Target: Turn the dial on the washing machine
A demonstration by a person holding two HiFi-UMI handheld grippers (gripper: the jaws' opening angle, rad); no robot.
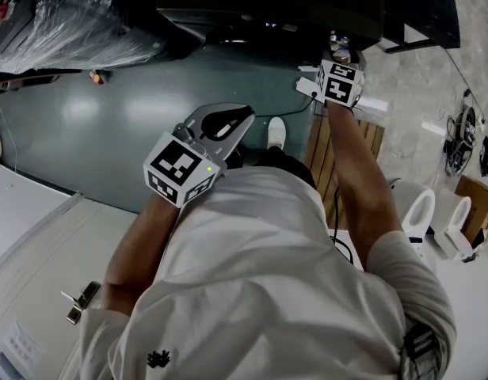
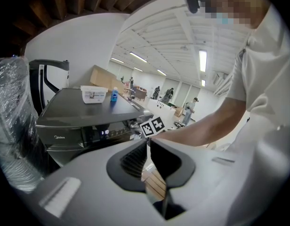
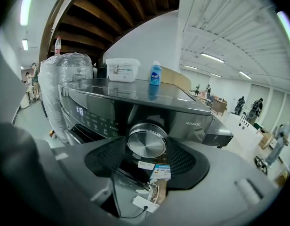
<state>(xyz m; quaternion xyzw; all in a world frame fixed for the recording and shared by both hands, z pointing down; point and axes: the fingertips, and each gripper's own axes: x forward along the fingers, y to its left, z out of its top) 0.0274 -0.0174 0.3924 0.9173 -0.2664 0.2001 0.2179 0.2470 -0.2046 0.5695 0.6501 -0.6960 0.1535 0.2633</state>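
Right gripper view: the right gripper [image 3: 146, 150] meets the washer [image 3: 192, 114] head-on. Its jaws stand wide and clenched on the dial [image 3: 146, 140], with one pad against each side of the silver rim. The wide spread follows from the dial's breadth. The square approach, judged from how the dial sits centred, would let a roll of the wrist pass straight into the knob. The dial sits on the washer's front panel, right of the lit display [image 3: 80, 111] and directly above two labels [image 3: 157, 169]. It lies between the jaws at their tips, its flat face toward the camera. On the washer's lid stand a tub [image 3: 122, 70] and a blue bottle [image 3: 155, 74], both well clear of the dial. A film-wrapped bundle [image 3: 65, 79] stands just beside the washer, on the display's side.

Head view: the right forearm [image 1: 351, 157] reaches out to the washer's front. The left gripper [image 1: 242, 117] hangs near the person's body, well apart from the washer.

Left gripper view: the left jaws are pressed together at the tips and hold nothing. Wooden slats [image 2: 154, 182] show through the slit lower down. This gripper is probably kept back because the dial needs only one. The step in hand is judged to be the turn itself; the dial's setting cannot be read.
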